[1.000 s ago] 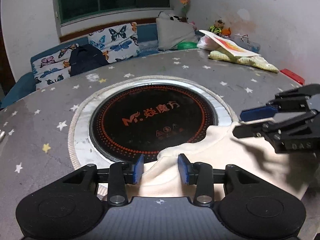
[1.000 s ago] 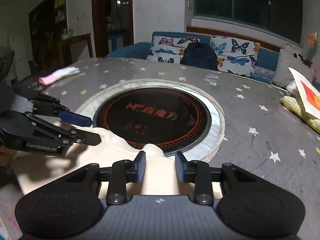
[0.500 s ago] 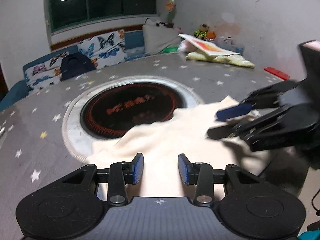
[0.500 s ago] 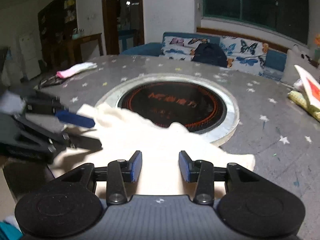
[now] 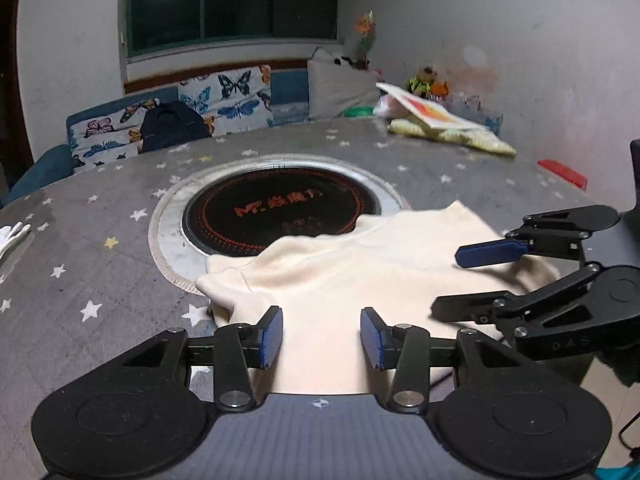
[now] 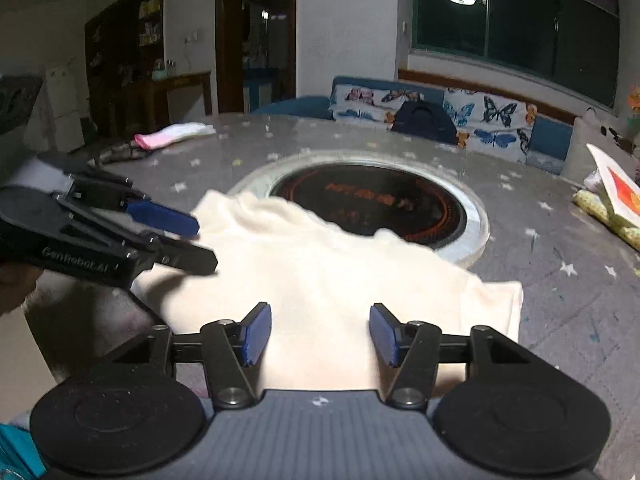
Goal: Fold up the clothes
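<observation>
A cream garment [image 5: 340,272] lies spread on the near edge of the round star-patterned table, its far edge lapping onto the black hotplate [image 5: 280,212]. It also shows in the right wrist view [image 6: 320,276]. My left gripper [image 5: 321,338] is open and empty, with cloth beneath its jaws. My right gripper [image 6: 320,334] is open and empty over the garment's near part. The right gripper also shows in the left wrist view [image 5: 452,280], open over the garment's right side. The left gripper shows in the right wrist view [image 6: 200,240], open at the garment's left side.
A folded yellow cloth with a book [image 5: 436,124] and a red object [image 5: 562,172] lie at the table's far right. A pink and white cloth [image 6: 172,136] lies at the far left. A butterfly-print sofa [image 5: 168,128] with a dark bag stands behind the table.
Both grippers have pulled back toward the near table edge. The garment, bunched at the hotplate a second ago, now lies spread out nearer me. Both grippers stay open.
</observation>
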Tool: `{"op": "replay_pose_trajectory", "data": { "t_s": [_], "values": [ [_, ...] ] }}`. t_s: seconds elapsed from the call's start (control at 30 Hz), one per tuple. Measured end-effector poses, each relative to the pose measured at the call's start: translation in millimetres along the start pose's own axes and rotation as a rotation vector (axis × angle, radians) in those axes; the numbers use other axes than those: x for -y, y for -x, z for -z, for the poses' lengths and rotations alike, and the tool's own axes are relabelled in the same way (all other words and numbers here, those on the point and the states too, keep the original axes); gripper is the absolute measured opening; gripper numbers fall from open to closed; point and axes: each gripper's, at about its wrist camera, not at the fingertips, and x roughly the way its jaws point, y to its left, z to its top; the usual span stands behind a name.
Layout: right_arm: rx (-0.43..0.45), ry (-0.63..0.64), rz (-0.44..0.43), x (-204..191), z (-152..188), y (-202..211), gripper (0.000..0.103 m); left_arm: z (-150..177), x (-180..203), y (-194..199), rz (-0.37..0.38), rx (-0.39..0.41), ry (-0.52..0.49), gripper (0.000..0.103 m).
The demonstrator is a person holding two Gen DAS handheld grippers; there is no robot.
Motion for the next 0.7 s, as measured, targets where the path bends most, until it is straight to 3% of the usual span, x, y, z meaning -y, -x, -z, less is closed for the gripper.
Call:
{"op": "replay_pose_trajectory", "data": {
  "t_s": [0.07, 0.23, 0.4, 0.6, 0.7],
  "values": [
    [0.016, 0.001, -0.001, -3.2, -0.6, 2.3, 0.068, 1.3, 2.3, 7.5, -0.004, 0.021, 0.0, 0.054],
    [0.001, 0.008, -0.001, -12.1, 8.8, -6.6, 0.072, 9.2, 3.4, 3.5, -0.021, -0.015, -0.005, 0.056],
    [0.004, -0.001, 0.012, -14.3, 11.9, -6.7, 0.09, 12.9, 1.1, 4.9, -0.048, -0.022, -0.002, 0.075],
    [-0.005, 0.009, 0.012, -18.3, 15.3, -11.4, 0.101, 11.6, -4.8, 10.2, -0.081, -0.009, 0.042, 0.103],
    [-0.008, 0.016, 0.017, -21.9, 16.1, -14.2, 0.103, 8.6, -9.1, 8.5, -0.091, -0.02, 0.061, 0.103]
  ]
}}
